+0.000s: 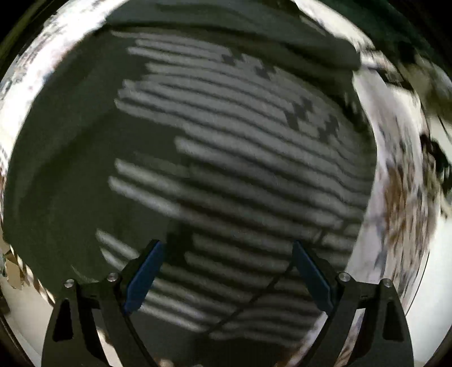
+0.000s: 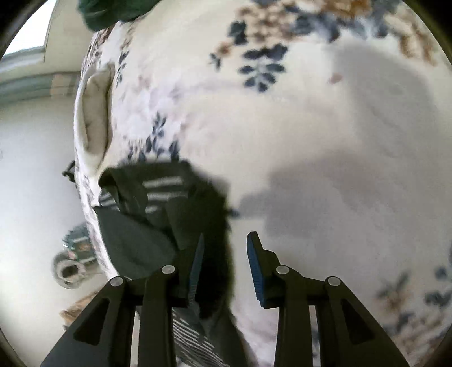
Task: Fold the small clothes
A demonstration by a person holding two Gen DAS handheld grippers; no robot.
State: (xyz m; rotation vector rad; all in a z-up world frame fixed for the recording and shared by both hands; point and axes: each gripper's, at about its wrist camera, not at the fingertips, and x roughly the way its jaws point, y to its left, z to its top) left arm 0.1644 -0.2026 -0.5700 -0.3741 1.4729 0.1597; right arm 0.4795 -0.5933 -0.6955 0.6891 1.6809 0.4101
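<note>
A dark green garment with a grey striped print (image 1: 226, 158) lies flat and fills the left wrist view. My left gripper (image 1: 226, 254) hangs close above it, jaws wide open, nothing between them. In the right wrist view the same garment (image 2: 158, 214) lies bunched at the left edge of the bed, with a fold turned over. My right gripper (image 2: 226, 254) is open; the garment's dark edge lies under and between the fingers, the left finger (image 2: 197, 262) over the cloth, the right one over bare cover. Neither grips anything.
The bed has a white cover with blue and brown flowers (image 2: 310, 141). A cream pillow (image 2: 94, 113) lies at its left edge. Another dark green cloth (image 2: 113, 11) sits at the far end. The floor (image 2: 34, 183) and a round object (image 2: 67, 271) lie beyond the edge.
</note>
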